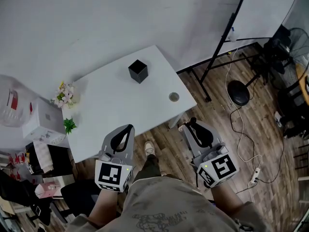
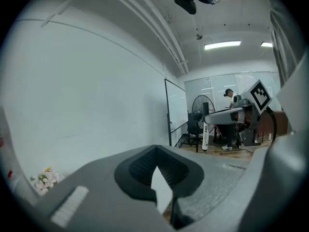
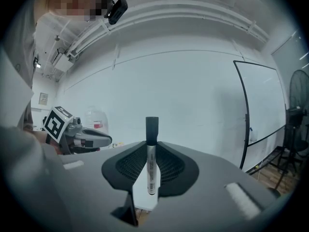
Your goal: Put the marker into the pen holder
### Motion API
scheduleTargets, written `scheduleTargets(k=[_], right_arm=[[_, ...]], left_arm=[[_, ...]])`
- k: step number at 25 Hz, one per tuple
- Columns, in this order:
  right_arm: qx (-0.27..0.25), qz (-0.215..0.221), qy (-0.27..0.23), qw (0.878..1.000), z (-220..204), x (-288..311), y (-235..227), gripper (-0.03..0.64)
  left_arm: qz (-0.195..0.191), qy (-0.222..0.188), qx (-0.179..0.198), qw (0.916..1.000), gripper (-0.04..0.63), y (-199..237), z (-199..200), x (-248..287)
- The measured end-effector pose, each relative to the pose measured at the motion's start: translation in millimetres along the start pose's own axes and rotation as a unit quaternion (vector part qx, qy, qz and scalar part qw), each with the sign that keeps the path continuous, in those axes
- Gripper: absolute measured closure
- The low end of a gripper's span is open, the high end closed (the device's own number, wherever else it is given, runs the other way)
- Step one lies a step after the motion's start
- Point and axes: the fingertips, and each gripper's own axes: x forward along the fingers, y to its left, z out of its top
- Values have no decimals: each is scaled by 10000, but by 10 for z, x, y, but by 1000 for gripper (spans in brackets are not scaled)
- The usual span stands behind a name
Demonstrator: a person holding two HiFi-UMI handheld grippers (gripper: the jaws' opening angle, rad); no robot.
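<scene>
The pen holder point(image 1: 138, 71), a small black cube-shaped cup, stands upright toward the far side of the white tabletop point(image 1: 111, 103) with nothing touching it. The marker point(image 3: 151, 166) is well apart from the pen holder, off the near edge of the tabletop. It is pinched in the right tongs point(image 1: 192, 123), which hang over the wooden floor point(image 1: 219, 115) on the near right of the pen holder. In the right gripper view the marker stands upright between the two ribbed pads. Its pale barrel is clamped at the middle and its black cap point(image 3: 151, 125) pokes out above the tips.

The left tongs point(image 1: 129, 128) hover on the near left of the pen holder, over the near edge of the tabletop. They are pressed together at the tips and hold nothing (only a thin pale wedge of gap shows lower down, between the pads).

A small round object point(image 1: 174, 97) lies on the tabletop to the near right of the pen holder, close to the corner. Far to the left of the pen holder, along the tabletop's left edge, sit a bunch of pale flowers point(image 1: 64, 94) and a green sprig point(image 1: 70, 125). A white box point(image 1: 43, 118) sits just beyond them. A black whiteboard stand point(image 1: 222, 40) rises from the floor to the right of the pen holder.
</scene>
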Motion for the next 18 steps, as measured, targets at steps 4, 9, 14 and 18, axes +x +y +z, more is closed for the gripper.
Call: scheduleTargets(k=[4, 9, 14, 18], right_arm=[[-151, -45, 68, 9999, 90, 387, -107, 526], [-222, -40, 117, 9997, 237, 922, -245, 526], [-258, 19, 161, 9995, 371, 1497, -337, 526], [-255, 117, 178, 9994, 455, 1901, -351, 526]], left_arm=[[12, 31, -61, 10000, 594, 329, 33, 240], [37, -13, -155, 9999, 594, 795, 122, 563], [28, -44, -201, 9998, 594, 1244, 170, 872], [-2, -52, -221, 9997, 594, 1553, 171, 1094]])
